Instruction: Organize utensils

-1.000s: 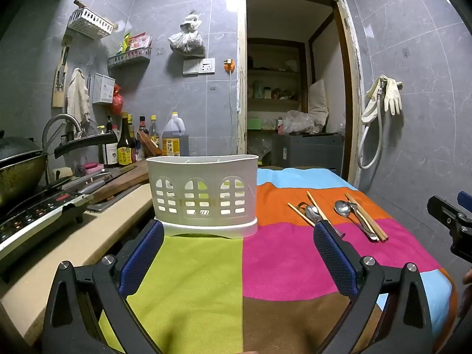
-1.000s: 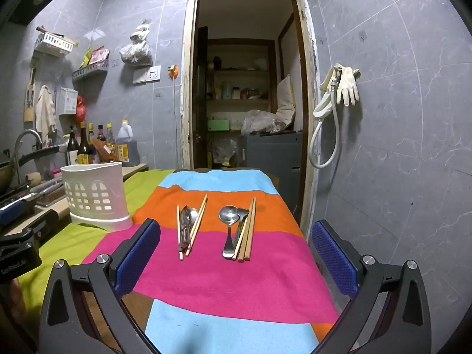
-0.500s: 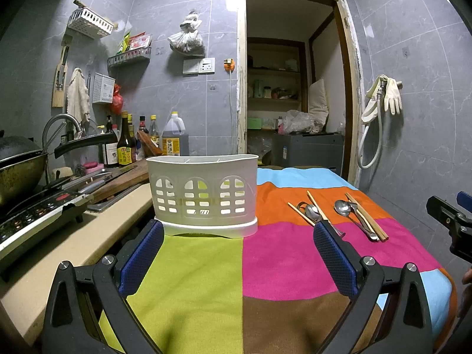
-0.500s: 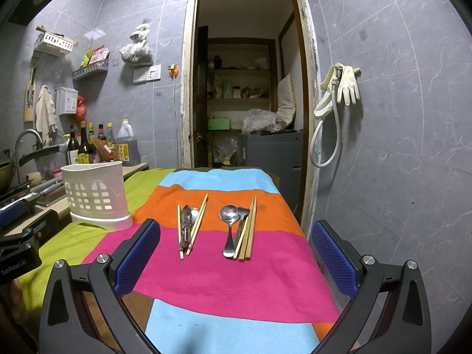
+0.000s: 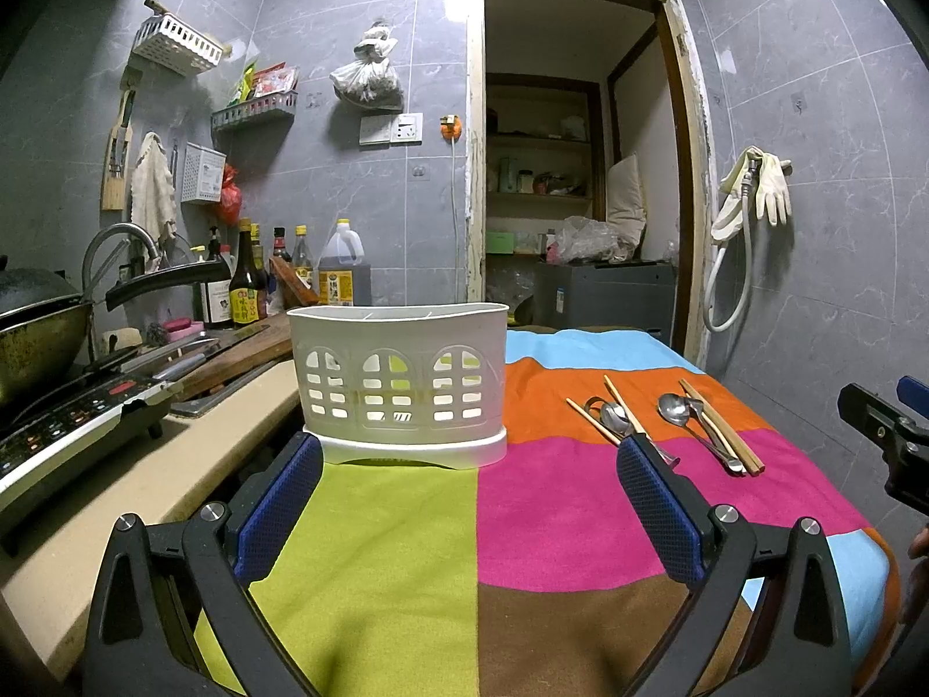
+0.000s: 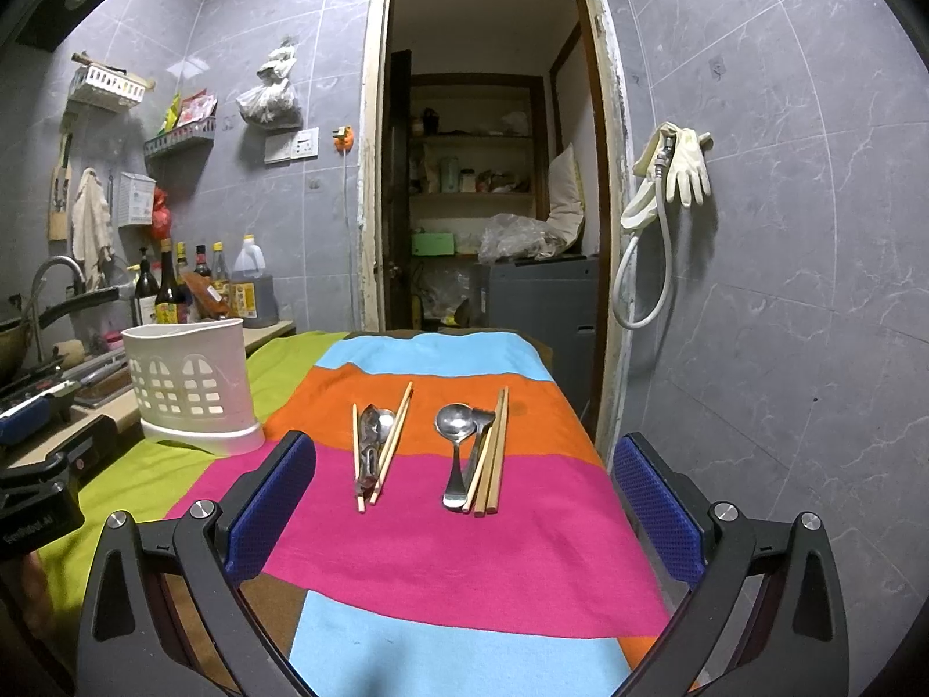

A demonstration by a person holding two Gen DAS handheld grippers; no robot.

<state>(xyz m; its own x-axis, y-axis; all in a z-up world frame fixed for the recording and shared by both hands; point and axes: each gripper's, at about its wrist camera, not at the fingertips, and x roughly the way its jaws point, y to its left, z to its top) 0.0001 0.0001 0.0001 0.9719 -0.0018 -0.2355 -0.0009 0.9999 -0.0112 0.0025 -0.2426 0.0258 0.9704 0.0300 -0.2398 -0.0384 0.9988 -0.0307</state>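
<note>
Nothing moved since before, both jaws wide apart, utensils (image 6: 429, 453) on cloth (image 6: 464, 546), caddy (image 5: 399, 377) empty.

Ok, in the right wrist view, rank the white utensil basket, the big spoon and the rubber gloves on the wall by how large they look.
1. white utensil basket, clearly largest.
2 and 3. big spoon and rubber gloves: they look similar, and the gloves hang farther away, so no firm order.

Bare cloth lies open on the table (image 6: 464, 569) between the wide-spread right claw (image 6: 464, 499) and the two utensil clusters (image 6: 429, 447). The white caddy (image 5: 400, 383) stands directly ahead of the left claw (image 5: 470, 499), blocking that line. A clear strip separates the clusters.
</note>
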